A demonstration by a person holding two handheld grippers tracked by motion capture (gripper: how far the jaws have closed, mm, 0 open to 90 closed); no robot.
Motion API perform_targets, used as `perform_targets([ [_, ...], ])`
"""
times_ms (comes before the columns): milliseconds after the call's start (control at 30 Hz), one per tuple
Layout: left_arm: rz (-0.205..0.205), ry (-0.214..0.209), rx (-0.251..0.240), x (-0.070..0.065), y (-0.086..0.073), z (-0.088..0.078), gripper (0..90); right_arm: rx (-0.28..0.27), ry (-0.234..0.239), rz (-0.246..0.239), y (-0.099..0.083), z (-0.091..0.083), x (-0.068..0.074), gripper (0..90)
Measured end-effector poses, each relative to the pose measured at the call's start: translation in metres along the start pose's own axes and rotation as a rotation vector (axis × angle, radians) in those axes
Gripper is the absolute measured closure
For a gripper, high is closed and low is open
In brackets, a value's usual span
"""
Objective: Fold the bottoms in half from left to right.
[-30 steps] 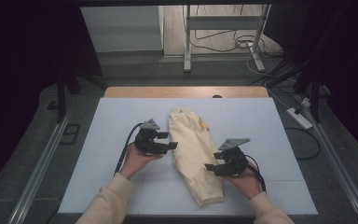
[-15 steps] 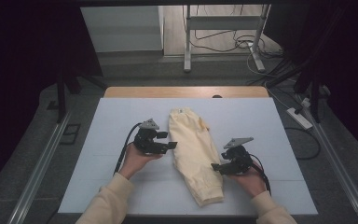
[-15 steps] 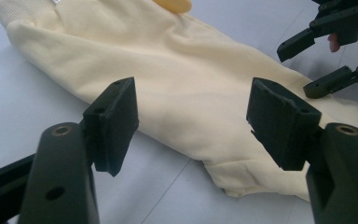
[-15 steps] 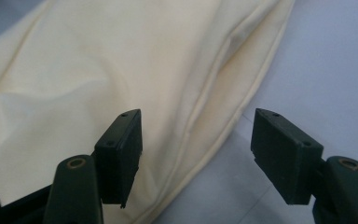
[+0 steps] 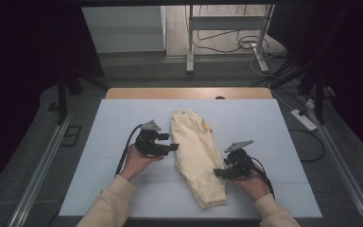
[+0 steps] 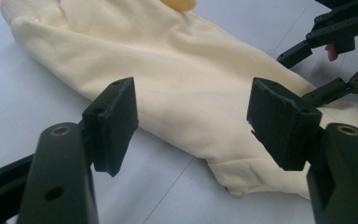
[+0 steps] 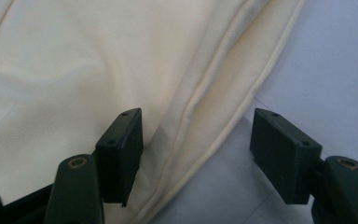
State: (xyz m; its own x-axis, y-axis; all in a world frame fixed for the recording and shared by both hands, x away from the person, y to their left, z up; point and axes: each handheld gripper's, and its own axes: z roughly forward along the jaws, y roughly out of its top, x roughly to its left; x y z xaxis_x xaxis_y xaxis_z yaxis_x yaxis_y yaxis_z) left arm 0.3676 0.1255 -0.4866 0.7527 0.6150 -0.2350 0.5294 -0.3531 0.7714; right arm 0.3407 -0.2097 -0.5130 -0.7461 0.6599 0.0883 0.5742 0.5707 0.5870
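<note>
My right tongs [image 5: 220, 172] have edged in, spread over the seam at the trousers' [image 5: 196, 151] four o'clock edge mid-table, while my left tongs [image 5: 174, 147] wait spread at nine o'clock, nothing pinched.

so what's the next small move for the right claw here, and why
Probably ease the right claw forward and close on the seamed edge of the cream garment. Its jaws stand open with that edge lying between them, one pad over cloth, the other over bare white table, so nothing is pinched yet. The left claw also waits open at the opposite edge.
</note>
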Motion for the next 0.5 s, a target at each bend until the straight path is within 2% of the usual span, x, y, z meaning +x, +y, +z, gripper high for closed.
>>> perform_targets([
  [133,0.003,0.002,0.004,-0.0002,-0.0001,0.0007,33.0,0.006,0.009,-0.008,0.0000,-0.0003,0.0019,39.0],
  [233,0.002,0.003,0.005,0.0003,-0.0003,0.0005,32.9,0.013,0.048,-0.012,-0.0002,-0.0011,0.0028,45.9],
  [400,0.002,0.004,0.003,0.0004,-0.0003,0.0001,32.9,0.036,0.129,-0.026,0.0000,-0.0015,0.0073,66.8],
  [500,0.003,0.005,0.005,0.0004,-0.0003,0.0005,32.9,0.047,0.143,-0.028,0.0003,-0.0020,0.0100,71.9],
])
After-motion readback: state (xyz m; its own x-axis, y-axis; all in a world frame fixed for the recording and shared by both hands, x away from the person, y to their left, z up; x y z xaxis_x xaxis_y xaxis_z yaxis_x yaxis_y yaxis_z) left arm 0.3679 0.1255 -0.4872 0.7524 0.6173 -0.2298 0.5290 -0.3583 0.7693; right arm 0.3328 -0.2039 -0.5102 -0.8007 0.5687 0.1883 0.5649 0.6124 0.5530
